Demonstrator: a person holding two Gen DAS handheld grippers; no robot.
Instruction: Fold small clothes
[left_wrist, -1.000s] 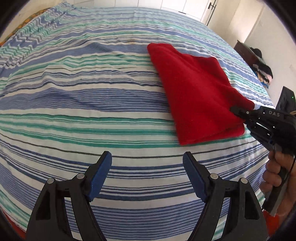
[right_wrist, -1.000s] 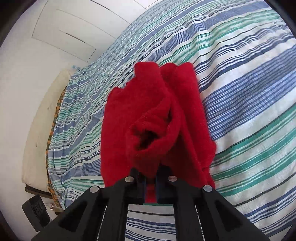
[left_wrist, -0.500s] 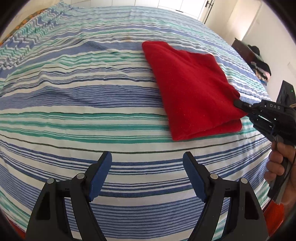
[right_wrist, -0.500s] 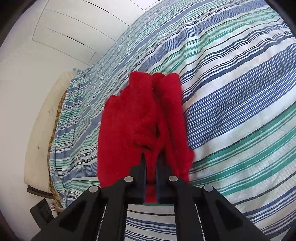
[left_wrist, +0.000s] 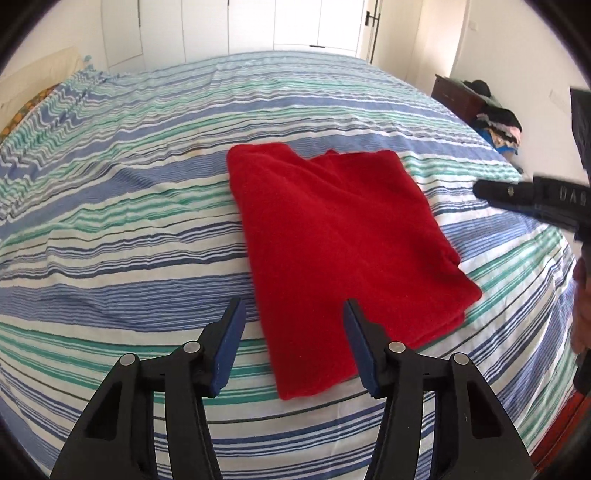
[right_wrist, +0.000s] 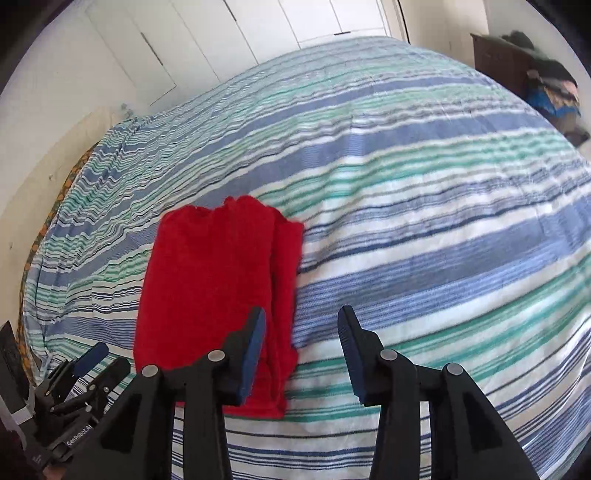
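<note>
Cloth: the red garment (left_wrist: 332, 251) lies folded flat on the striped bed (left_wrist: 129, 229), toward its near edge.
Axis: its long side runs away from me.
Left gripper (left_wrist: 291, 343): open, empty, nearest, straddling the near end.
Right gripper (right_wrist: 301, 354): open, empty, just right of the cloth.
Containers: none in view.

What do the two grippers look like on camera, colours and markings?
Both the left gripper and right gripper have black plastic frames, silver pivot bolts and blue finger pads. The left gripper's body carries white "GenRobot.AI" lettering in the right wrist view.
</note>
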